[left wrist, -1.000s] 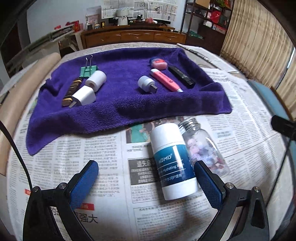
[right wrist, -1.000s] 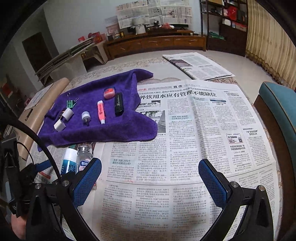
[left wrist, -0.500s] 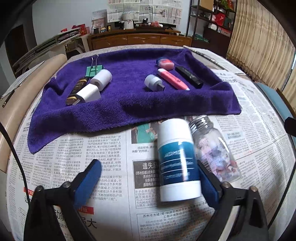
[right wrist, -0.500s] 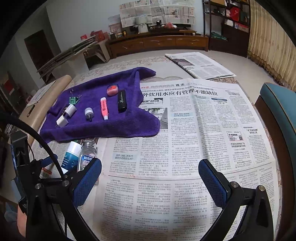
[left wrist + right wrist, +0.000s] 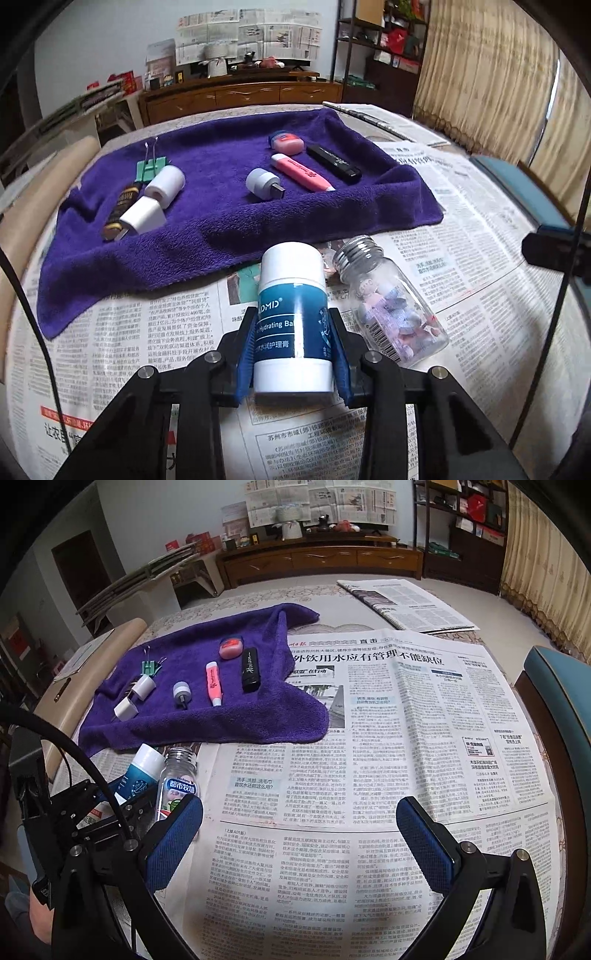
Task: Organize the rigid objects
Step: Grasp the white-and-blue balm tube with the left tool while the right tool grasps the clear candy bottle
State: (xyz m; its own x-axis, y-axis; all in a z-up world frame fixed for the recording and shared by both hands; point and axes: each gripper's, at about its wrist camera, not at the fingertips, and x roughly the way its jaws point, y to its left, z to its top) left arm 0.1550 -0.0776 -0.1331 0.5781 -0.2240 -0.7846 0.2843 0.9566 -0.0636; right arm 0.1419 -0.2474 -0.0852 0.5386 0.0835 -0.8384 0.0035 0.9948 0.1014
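A white bottle with a blue label [image 5: 291,314] lies on the newspaper, cap pointing away. My left gripper [image 5: 293,328] is closing on it, its blue pads pressing both sides of the label. Touching the bottle's right side lies a clear glass jar [image 5: 388,306] with a metal lid and coloured pieces inside. In the right wrist view the bottle [image 5: 142,771] and jar [image 5: 177,782] sit at the lower left. My right gripper [image 5: 299,823] hovers wide open over bare newspaper, holding nothing.
A purple towel [image 5: 240,221] behind the bottle carries a pink highlighter [image 5: 301,171], a black stick [image 5: 334,158], a pink eraser [image 5: 286,142], a grey adapter [image 5: 262,183], two white plugs [image 5: 164,184] and a green binder clip [image 5: 149,168]. A blue chair [image 5: 554,686] stands at the table's right edge.
My left gripper's jaws have come together from wide open onto the white and blue bottle. The right gripper has stayed open and nearly still.
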